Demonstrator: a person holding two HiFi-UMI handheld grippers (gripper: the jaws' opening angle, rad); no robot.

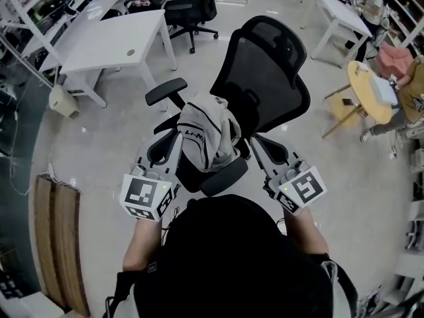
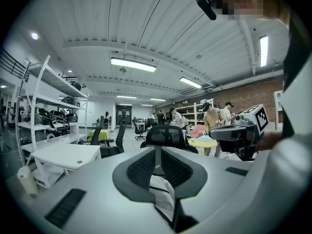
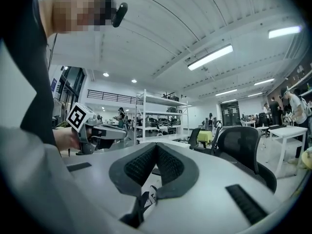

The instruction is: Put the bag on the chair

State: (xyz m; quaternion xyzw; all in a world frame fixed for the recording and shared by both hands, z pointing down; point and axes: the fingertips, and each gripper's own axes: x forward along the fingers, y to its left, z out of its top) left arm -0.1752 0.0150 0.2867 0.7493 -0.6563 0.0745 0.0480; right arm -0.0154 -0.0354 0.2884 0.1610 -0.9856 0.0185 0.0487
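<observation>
A white-and-grey bag (image 1: 207,134) with black straps rests on the seat of the black mesh office chair (image 1: 265,71) in front of me. My left gripper (image 1: 177,141) is at the bag's left side and my right gripper (image 1: 252,143) at its right. In the left gripper view the gripper (image 2: 156,152) is shut, with white bag fabric and a black strap (image 2: 165,199) pinched at the jaws' root. In the right gripper view the gripper (image 3: 156,149) is shut on a black strap (image 3: 139,206) of the bag. The chair's backrest (image 2: 168,135) stands just beyond.
A white table (image 1: 116,42) and another black chair (image 1: 192,8) stand behind on the left. A round yellow table (image 1: 368,88) with people beside it is at the right. A wooden bench (image 1: 59,237) lies at the near left, and a white bin (image 1: 63,101) sits by the table.
</observation>
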